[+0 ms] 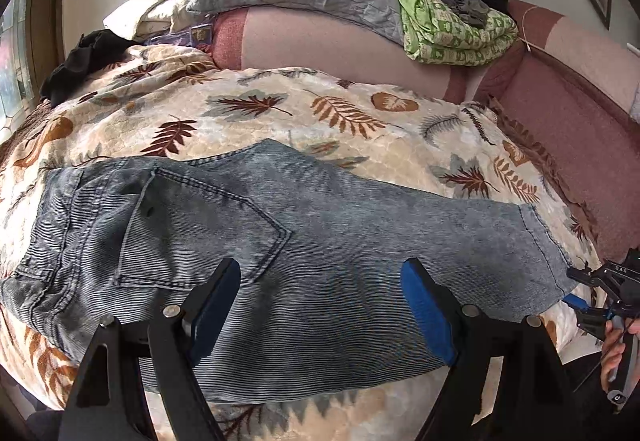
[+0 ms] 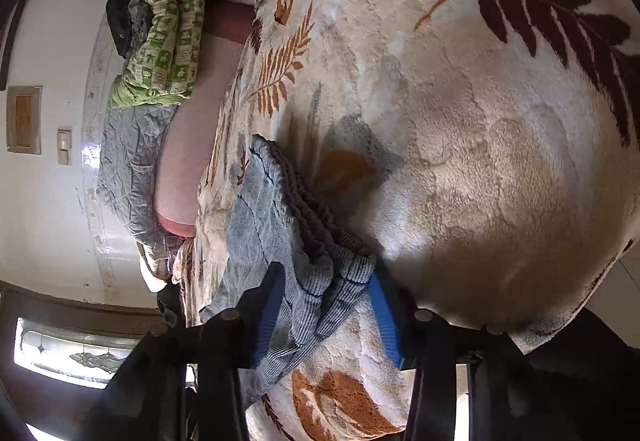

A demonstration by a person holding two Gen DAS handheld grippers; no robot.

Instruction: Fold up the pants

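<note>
pants (image 1: 304, 241): soft, limp denim, flat on bed under left hand-held gripper (image 1: 320, 305), jaws wide | right hand-held gripper (image 2: 326, 313): narrowed around bunched leg hem; grip probably there, pad contact unclear

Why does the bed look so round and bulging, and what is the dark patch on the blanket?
Left wrist view: the fisheye lens bows the blanket and jeans into a dome, with black corners. Right wrist view: same bulge, tilted sideways; the dark patch is a shadow beside the right gripper; glare whitens the window.
</note>
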